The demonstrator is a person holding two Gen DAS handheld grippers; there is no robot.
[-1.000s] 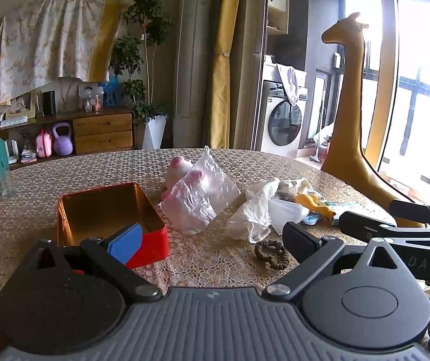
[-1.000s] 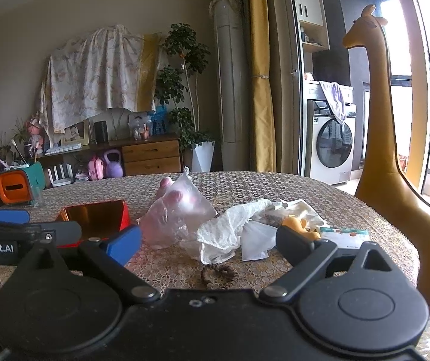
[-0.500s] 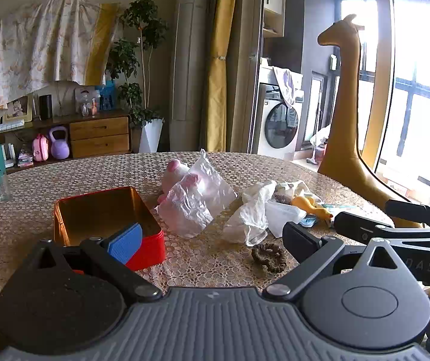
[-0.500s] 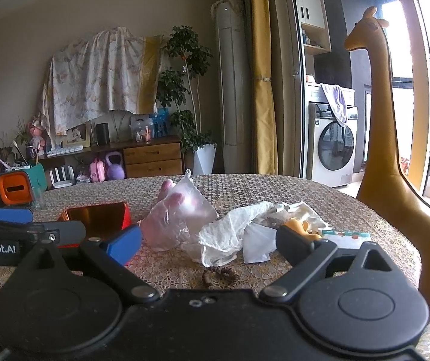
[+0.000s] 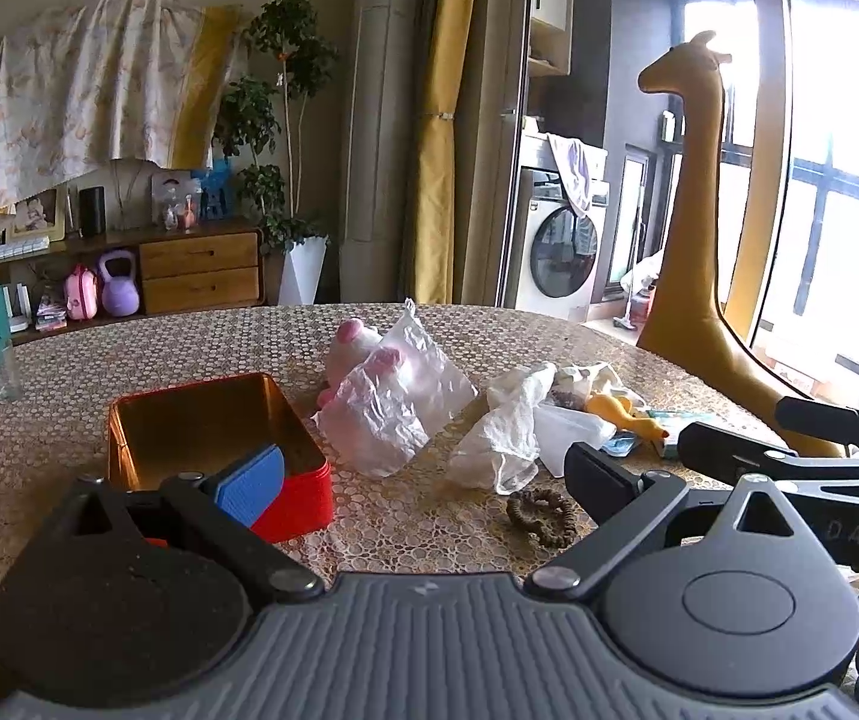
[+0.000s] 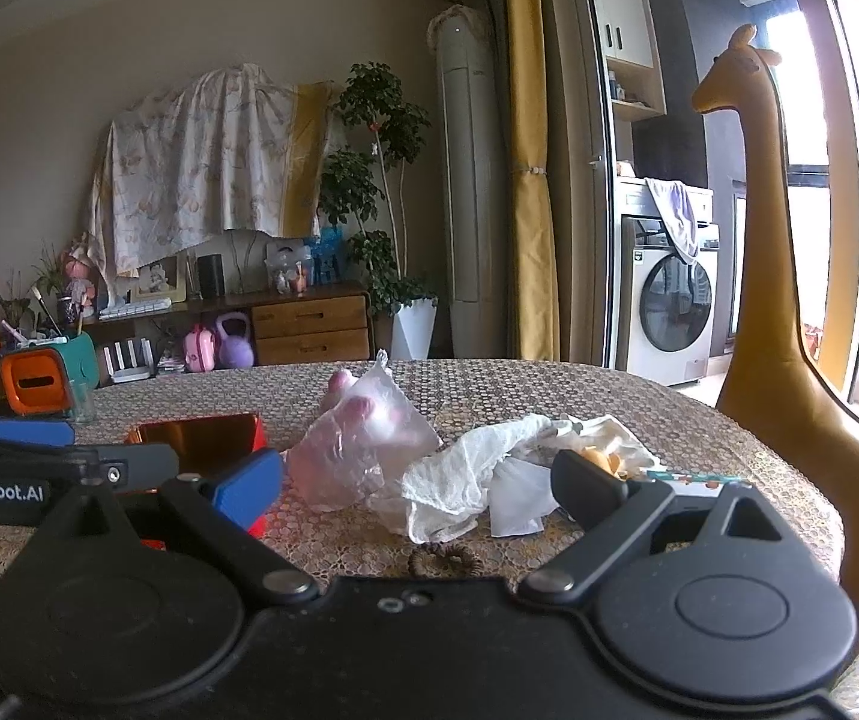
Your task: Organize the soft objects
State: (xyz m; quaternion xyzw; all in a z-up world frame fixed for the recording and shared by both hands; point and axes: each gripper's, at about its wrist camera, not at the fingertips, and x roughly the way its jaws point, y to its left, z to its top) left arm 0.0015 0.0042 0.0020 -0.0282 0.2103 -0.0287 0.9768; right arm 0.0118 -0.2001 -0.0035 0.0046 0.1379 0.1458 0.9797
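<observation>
On the lace-patterned counter [image 5: 189, 348]: one open red tin [image 5: 213, 444] with a gold inside, one pink plush toy [image 5: 354, 348] half under a crinkled clear plastic bag [image 5: 396, 414], one crumpled white bag [image 5: 507, 432], one small yellow toy [image 5: 615, 408], one brown ruffled scrunchie [image 5: 540, 516]. Left hand-held gripper [image 5: 423, 477] is spread wide, holding nothing, tin behind its blue left pad, scrunchie just inside its right finger. Right hand-held gripper [image 6: 417, 480] is also spread and empty; scrunchie [image 6: 444, 561] lies low between its fingers, white bag [image 6: 459, 480] beyond it.
</observation>
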